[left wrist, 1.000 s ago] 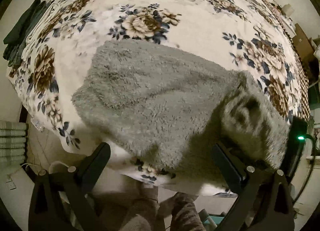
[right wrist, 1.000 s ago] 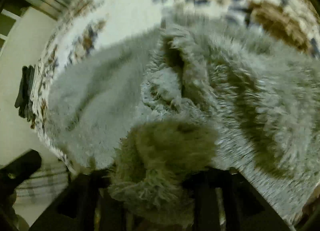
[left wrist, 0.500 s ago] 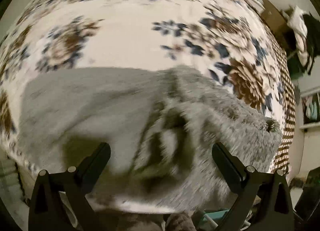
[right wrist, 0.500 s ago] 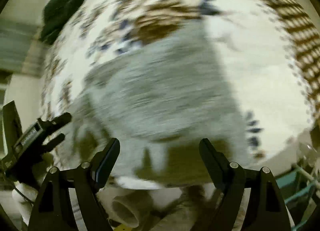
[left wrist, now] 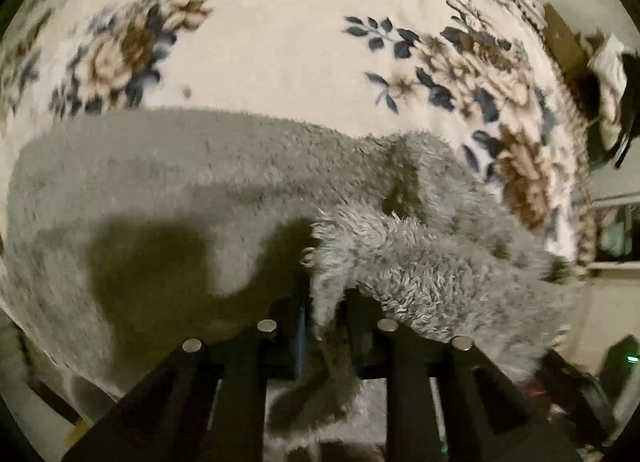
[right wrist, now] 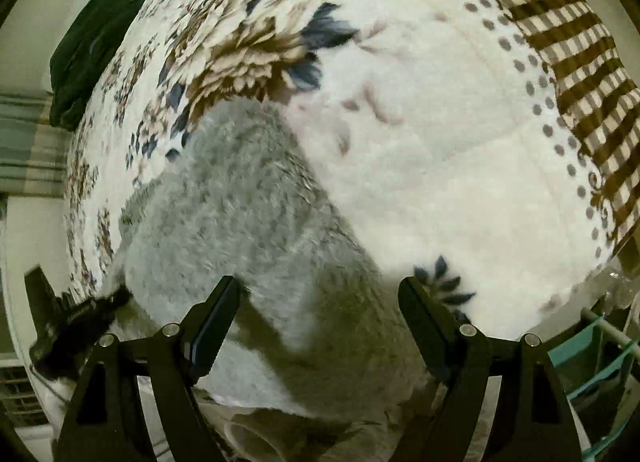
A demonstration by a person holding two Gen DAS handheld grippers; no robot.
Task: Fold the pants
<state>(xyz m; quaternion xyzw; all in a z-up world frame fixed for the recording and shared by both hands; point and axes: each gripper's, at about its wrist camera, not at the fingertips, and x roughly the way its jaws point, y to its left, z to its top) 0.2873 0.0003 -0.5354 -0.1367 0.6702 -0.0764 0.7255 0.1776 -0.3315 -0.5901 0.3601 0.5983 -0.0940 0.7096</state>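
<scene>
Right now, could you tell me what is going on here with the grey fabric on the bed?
A person is folding fluffy grey pants on a floral blanket, with a handheld gripper in each hand. The left gripper is shut on a bunched edge of the pants near the bed's front edge. The right gripper is open and holds nothing, hovering over the other part of the pants. Most of the garment lies flat; the fold is not finished.
</scene>
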